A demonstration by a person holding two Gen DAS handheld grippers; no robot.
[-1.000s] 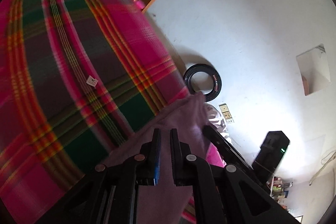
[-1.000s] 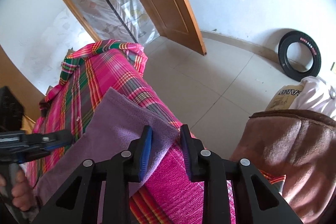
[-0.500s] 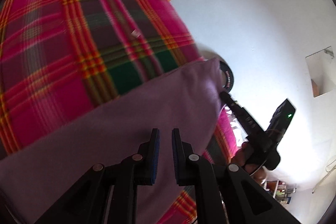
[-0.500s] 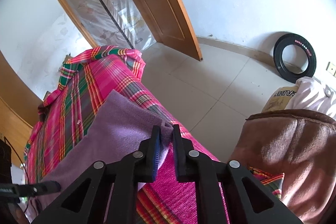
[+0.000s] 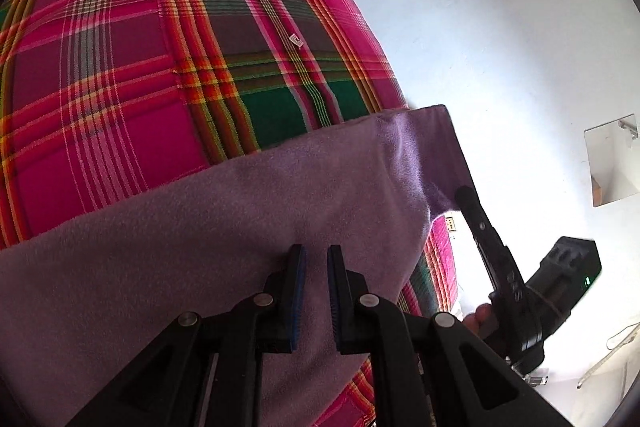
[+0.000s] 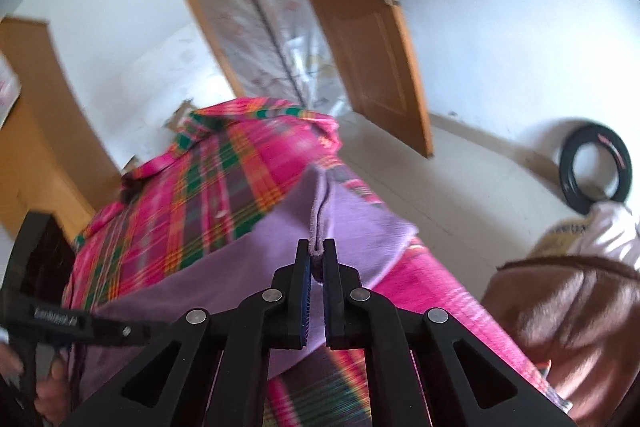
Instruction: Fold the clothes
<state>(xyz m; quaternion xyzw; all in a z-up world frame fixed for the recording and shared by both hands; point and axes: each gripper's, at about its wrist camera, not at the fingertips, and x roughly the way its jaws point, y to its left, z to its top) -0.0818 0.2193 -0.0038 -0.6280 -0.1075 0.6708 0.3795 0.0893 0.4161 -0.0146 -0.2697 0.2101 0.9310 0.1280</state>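
Right tongs point(image 6: 316, 259) are clamped on a corner of the purple cloth point(image 5: 224, 227), the hem pinched up into a little ridge between the blue pads. Left tongs point(image 5: 316, 259) sit nearly together over the same cloth; fabric shows in the narrow gap, but I cannot tell whether they truly grip it. The cloth lies spread across the plaid blanket point(image 5: 160, 47), its far corner hanging just past the blanket's edge, on the side of the black tyre point(image 6: 596, 163). It looks like a soft, light fleece, limp, so it will sag between two holds and wants pinching at the corners or hem, both layers caught, kept taut while folding over.
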